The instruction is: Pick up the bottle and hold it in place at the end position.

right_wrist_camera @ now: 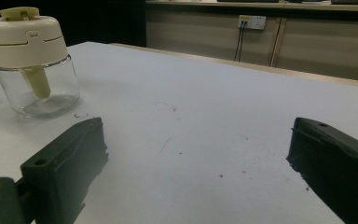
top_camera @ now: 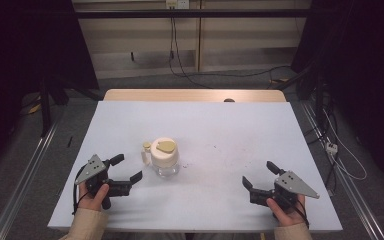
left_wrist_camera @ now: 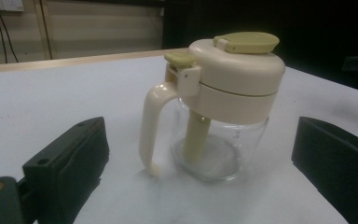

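A glass dispenser jar (top_camera: 164, 158) with a cream lid, a side handle (top_camera: 144, 156) and a yellow-green flap on top stands upright just left of the middle of the white table (top_camera: 220, 130). It appears empty apart from the pale tube that hangs down inside it, and nothing is touching it.

The left gripper (top_camera: 122, 173) waits at about eight o'clock from the jar, near it, jaws spread wide with nothing between them. In the left gripper view the jar (left_wrist_camera: 223, 107) stands straight ahead between the two black jaws, its handle turned toward the camera's left. The right gripper (top_camera: 261, 174) rests well apart at about four o'clock, jaws likewise wide and empty; in the right gripper view the jar (right_wrist_camera: 32, 60) sits far off at roughly ten o'clock.

The step in hand looks like a first reach by the left gripper. To do it well, the hand should probably travel level and straight, keep the jaws wide until the glass body or the handle lies fully between them, then close gently and squarely. Smooth glass may slip, and a push high on the lid could tip the jar. The right gripper could come across to steady the far side or work the flap.

The count: one jar, one lid, one handle, one table, two grippers, two hands of one person.
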`<action>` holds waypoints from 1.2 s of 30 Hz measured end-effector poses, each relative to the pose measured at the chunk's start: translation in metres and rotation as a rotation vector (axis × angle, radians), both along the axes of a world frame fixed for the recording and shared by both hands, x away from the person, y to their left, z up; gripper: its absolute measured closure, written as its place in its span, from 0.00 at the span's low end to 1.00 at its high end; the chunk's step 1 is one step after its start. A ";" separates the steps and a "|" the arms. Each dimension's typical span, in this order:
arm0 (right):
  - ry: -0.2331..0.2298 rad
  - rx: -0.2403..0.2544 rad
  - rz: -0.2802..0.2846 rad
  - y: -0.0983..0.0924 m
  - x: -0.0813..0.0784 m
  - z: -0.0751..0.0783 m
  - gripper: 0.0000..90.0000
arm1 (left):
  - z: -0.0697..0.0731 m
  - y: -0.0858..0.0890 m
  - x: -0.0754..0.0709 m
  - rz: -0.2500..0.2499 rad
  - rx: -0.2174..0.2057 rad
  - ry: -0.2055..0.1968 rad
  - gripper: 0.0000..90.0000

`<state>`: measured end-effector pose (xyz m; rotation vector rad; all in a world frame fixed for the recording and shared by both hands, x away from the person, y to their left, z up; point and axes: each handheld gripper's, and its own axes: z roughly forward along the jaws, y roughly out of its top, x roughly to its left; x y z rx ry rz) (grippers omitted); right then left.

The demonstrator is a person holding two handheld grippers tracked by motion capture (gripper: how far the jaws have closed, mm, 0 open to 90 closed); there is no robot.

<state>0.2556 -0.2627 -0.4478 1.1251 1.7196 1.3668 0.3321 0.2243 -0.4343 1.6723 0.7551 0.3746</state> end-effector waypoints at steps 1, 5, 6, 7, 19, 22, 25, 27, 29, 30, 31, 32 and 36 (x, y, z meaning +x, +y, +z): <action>-0.001 0.003 -0.001 0.000 0.000 0.000 0.04 | 0.000 -0.001 0.000 -0.005 0.001 -0.002 0.04; -0.001 0.004 -0.001 0.001 0.000 0.000 0.04 | 0.001 -0.006 0.000 -0.021 -0.004 -0.002 0.05; -0.002 0.002 0.000 0.001 0.000 0.000 0.04 | 0.002 -0.007 0.000 -0.024 -0.003 0.000 0.05; -0.003 0.003 0.000 0.001 0.000 0.000 0.04 | 0.002 -0.010 0.000 -0.034 0.001 0.000 0.05; -0.004 0.002 -0.004 0.001 0.001 0.000 0.04 | 0.003 -0.026 -0.003 -0.067 0.029 0.015 0.05; -0.004 0.001 0.001 0.001 0.000 0.000 0.04 | 0.002 -0.032 -0.003 -0.091 0.059 0.011 0.05; -0.006 -0.002 0.002 0.001 0.000 0.000 0.04 | 0.002 -0.040 -0.001 -0.076 0.065 0.022 0.05; -0.009 -0.004 0.000 0.001 -0.001 0.001 0.04 | 0.001 -0.046 0.000 -0.079 0.073 0.025 0.06; -0.009 -0.002 -0.002 0.001 -0.001 0.001 0.04 | -0.001 -0.051 -0.001 -0.088 0.092 0.025 0.06; -0.005 -0.001 -0.001 0.001 -0.001 0.001 0.04 | -0.001 -0.053 -0.001 -0.093 0.100 0.021 0.06; -0.005 -0.001 -0.001 0.001 -0.001 0.001 0.04 | -0.001 -0.055 -0.001 -0.089 0.103 0.022 0.06; -0.005 -0.003 0.000 0.001 -0.001 0.000 0.04 | -0.001 -0.056 -0.001 -0.085 0.105 0.020 0.06; -0.004 -0.005 0.003 0.002 -0.001 0.000 0.04 | -0.002 -0.060 0.001 -0.053 0.118 0.029 0.05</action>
